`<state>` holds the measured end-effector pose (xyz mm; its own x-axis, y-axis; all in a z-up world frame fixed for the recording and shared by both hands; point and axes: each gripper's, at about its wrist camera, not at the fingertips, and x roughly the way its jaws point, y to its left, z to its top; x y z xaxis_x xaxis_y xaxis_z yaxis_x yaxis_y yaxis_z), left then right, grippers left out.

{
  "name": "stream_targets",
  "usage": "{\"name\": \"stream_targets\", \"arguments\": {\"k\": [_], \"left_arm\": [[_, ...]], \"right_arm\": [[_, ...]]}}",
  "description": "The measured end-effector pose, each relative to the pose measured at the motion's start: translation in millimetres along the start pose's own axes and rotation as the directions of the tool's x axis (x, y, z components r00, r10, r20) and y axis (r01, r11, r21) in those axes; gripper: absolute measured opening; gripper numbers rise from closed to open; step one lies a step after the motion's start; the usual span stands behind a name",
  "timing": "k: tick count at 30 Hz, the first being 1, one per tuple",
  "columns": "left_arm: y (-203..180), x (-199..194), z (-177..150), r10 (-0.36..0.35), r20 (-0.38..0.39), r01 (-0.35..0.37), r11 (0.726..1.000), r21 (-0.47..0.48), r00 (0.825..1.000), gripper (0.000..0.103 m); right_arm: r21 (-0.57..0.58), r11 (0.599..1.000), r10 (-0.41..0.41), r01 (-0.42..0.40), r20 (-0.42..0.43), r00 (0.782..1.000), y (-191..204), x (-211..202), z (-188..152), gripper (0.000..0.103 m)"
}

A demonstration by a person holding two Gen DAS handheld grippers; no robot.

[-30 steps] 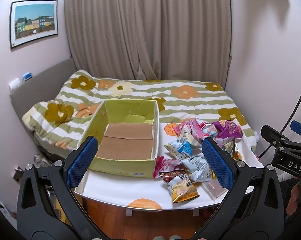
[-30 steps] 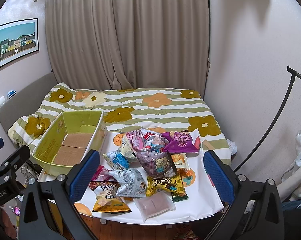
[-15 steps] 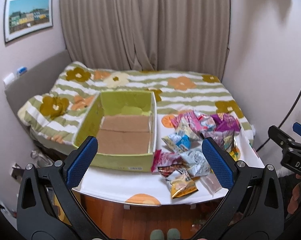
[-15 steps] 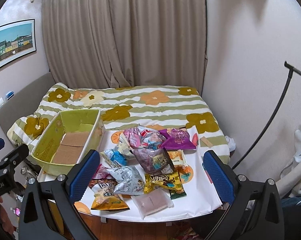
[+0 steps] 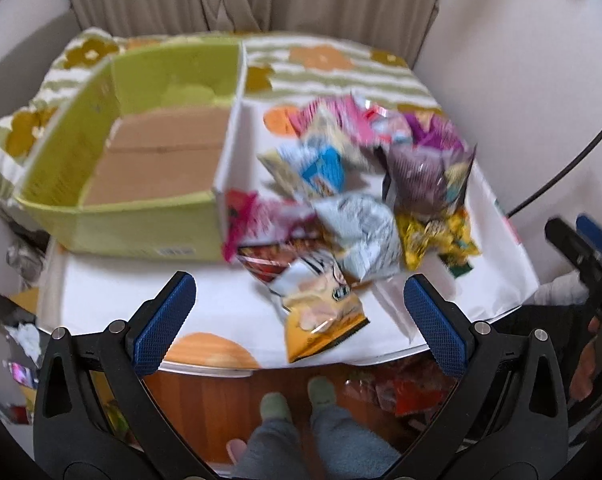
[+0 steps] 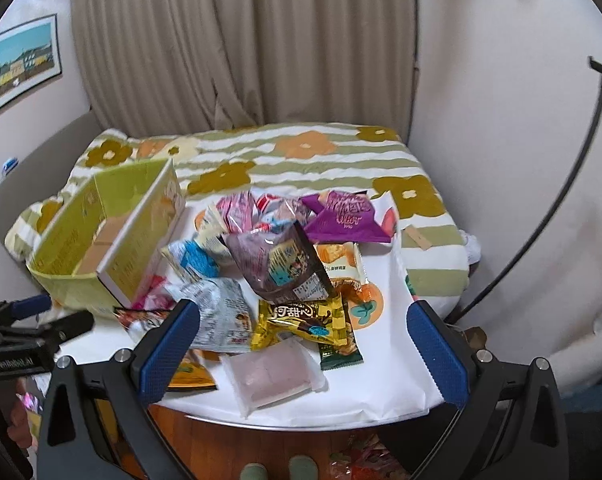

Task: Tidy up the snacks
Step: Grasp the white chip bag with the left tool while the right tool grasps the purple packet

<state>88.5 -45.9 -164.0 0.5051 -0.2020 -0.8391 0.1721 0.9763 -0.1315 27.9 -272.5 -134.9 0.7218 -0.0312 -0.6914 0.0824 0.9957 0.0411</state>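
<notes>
Here I am at the approach step of organizing the snacks: nothing is packed yet, and both my tools hang over the near edge of the table, each empty. My left gripper has its jaws wide apart, the blue pads framing the orange chip bag that lies nearest me; my right gripper is equally wide, framing the clear pinkish packet and the yellow snack bag just beyond it. The pile of snack bags sits on the right half of the white cloth, touching and overlapping one another, while the green cardboard box stands on the left half with its brown floor bare. The next move, as I judge it, calls for lowering one gripper onto a single loose bag at the near edge of the heap, closing on a crimped seam, and carrying it left over the box wall. The left wrist view, though blurred, looks down into the box and shows it empty; the right wrist view shows only the box's outer wall but renders the packets sharply, including the purple bag at the far side and the framed picture on the left wall.
</notes>
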Motion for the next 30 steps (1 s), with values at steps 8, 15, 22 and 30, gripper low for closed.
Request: {"name": "stream_targets", "arguments": {"k": [8,15,22,30], "left_arm": [[-18.7,72.9,-18.8,0.059,-0.111,-0.064,0.997,-0.045,0.992,0.103],[-21.1,105.2,-28.9,0.096,-0.158,-0.112,0.989,-0.096,0.983,0.102],[-17.1,120.7,-32.3,0.107,-0.17,-0.133,0.979,-0.151,0.98,0.08],[-12.3,116.0,-36.3,0.127,-0.147,-0.15,0.976,-0.156,0.981,0.062]], "right_arm": [[-0.14,0.984,0.104,-0.109,-0.043,0.994,-5.8,71.5,4.5,0.103],[-0.226,0.957,0.169,-0.181,-0.071,0.983,-1.8,122.9,9.7,0.103],[-0.313,0.92,0.224,-0.238,-0.081,0.971,9.6,155.4,16.6,0.103],[-0.355,0.897,0.244,-0.263,-0.097,0.965,18.2,174.3,20.1,0.103]]}}
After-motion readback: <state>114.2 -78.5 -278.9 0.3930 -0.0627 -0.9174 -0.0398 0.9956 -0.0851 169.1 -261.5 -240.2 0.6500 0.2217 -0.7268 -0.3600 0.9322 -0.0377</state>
